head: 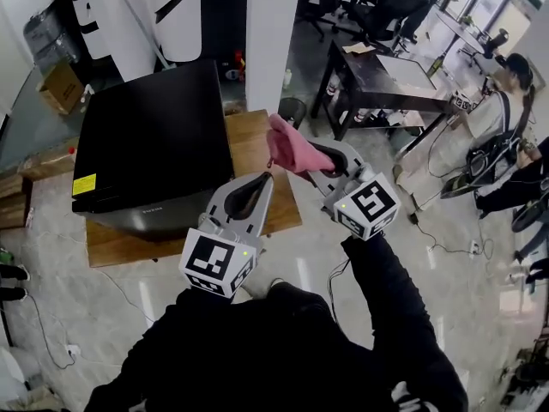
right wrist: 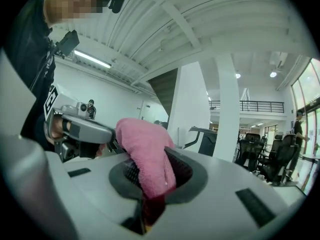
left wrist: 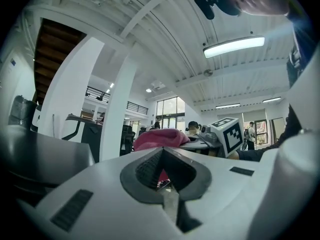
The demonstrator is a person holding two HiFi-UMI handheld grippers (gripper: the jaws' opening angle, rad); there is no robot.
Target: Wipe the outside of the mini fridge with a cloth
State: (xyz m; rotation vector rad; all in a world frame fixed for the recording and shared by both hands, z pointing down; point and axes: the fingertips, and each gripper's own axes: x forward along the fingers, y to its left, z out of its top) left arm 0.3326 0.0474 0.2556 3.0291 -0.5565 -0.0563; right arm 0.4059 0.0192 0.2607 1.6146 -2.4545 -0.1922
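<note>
The black mini fridge (head: 154, 140) stands on a low wooden platform (head: 250, 140) at the left of the head view; its dark top also shows in the left gripper view (left wrist: 40, 156). My right gripper (head: 319, 160) is shut on a pink cloth (head: 287, 147), held in the air just right of the fridge and apart from it. The right gripper view has the cloth (right wrist: 147, 156) bunched between the jaws of that gripper (right wrist: 150, 189). My left gripper (head: 268, 178) is shut and empty, beside the fridge's right edge, with the cloth (left wrist: 157, 136) behind its tips (left wrist: 162, 151).
A white pillar (head: 273, 33) rises just behind the platform. A dark desk (head: 377, 80) stands at the back right, with a person (head: 506, 101) beyond it. A cardboard box (head: 60, 86) sits at the far left. Cables (head: 433, 247) trail over the tiled floor.
</note>
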